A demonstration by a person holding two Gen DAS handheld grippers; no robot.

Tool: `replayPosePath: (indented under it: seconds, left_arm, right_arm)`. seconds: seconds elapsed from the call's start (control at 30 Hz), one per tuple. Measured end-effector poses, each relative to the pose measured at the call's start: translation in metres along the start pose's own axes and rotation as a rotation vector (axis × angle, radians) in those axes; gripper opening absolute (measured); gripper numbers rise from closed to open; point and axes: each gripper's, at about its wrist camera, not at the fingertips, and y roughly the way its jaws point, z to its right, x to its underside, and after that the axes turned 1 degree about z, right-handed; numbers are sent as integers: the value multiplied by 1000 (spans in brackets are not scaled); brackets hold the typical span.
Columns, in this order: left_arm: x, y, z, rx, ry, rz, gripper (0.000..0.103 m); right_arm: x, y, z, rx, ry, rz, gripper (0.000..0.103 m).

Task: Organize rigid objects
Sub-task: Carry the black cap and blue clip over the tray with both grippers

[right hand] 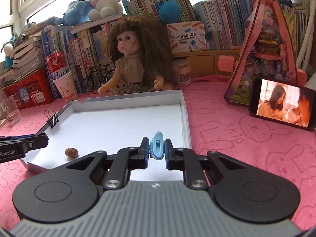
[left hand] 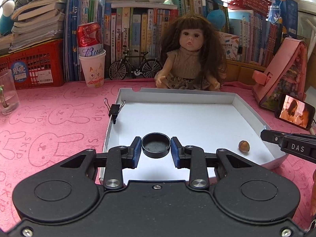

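Right now we have both loads over the white tray (left hand: 248, 114). Our left gripper (left hand: 156, 148) is clamped on a black round cap (left hand: 155, 145), blue pads (left hand: 137, 148) pressing its sides. Our right gripper (right hand: 157, 150) is squeezed onto a light-blue clip (right hand: 157, 146), held upright. A hazelnut (left hand: 244, 145) already lies on the tray floor, near the front right corner in the left view.

Risks as we judge them:
- The cap is round and held only at two points on its rim; any tilt and it may roll out and off across the tray.
- The clip is a narrow curved shell, so it could twist between the pads or pop out sideways.
- Both grippers work the same end of the tray, and the right one's tip shows just beside the tray edge in the left view: we could collide.
- The nut rolls if we bump it.
- A binder clip (left hand: 114, 109) sits on the left wall; snagging it shifts the tray.

Readable text: "DAS" on the right gripper, "Robot.AI" on the left, "Bud…" on the red can (left hand: 89, 39), "SKIP" across the pink cloth (left hand: 49, 122).
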Motion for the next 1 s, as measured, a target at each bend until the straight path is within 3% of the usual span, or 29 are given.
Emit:
replayPosePath:
  seconds: [1.0]
  left_arm:
    - [6, 43, 1, -32, -18, -77, 30]
  right_arm:
    - [2, 30, -8, 31, -12, -73, 20]
